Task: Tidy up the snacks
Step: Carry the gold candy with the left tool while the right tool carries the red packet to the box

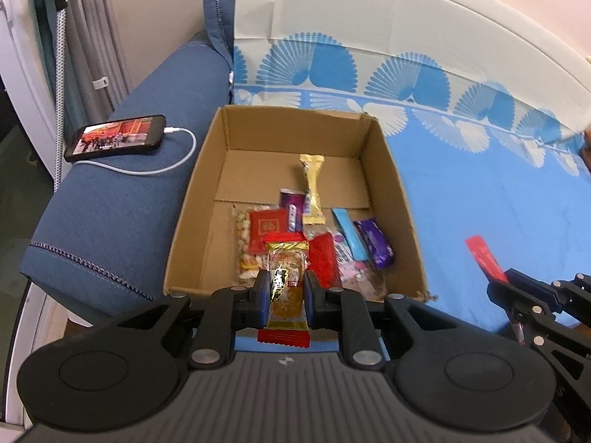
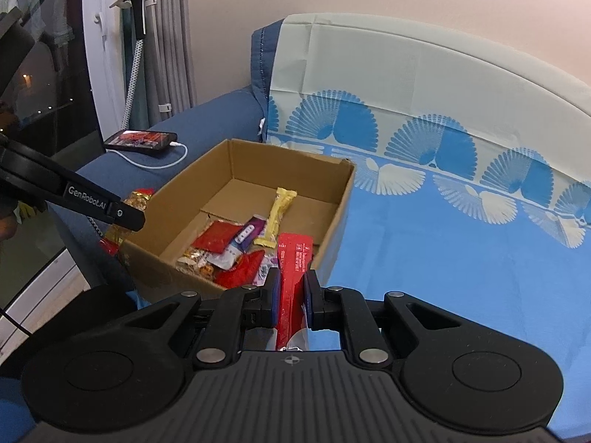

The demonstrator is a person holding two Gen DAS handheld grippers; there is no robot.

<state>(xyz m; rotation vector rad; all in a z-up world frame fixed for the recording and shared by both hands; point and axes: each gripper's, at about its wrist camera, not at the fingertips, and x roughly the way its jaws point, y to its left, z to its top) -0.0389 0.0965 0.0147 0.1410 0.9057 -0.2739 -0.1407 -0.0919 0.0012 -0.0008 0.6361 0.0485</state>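
Red snack stick [image 2: 293, 277] points away (lengthwise), toward the box [image 2: 334, 199].

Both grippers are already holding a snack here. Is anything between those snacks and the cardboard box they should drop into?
Nothing visible blocks either. The left gripper holds the gold-and-red snack at the near wall of the open cardboard box. The right gripper holds the red packet near the box's right wall. Other snacks already cover the near floor.

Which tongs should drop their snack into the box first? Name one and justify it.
Left, probably. The left tongs hold the gold-and-red packet right at the cardboard box near wall; the right tongs with the red stick sit off its corner.
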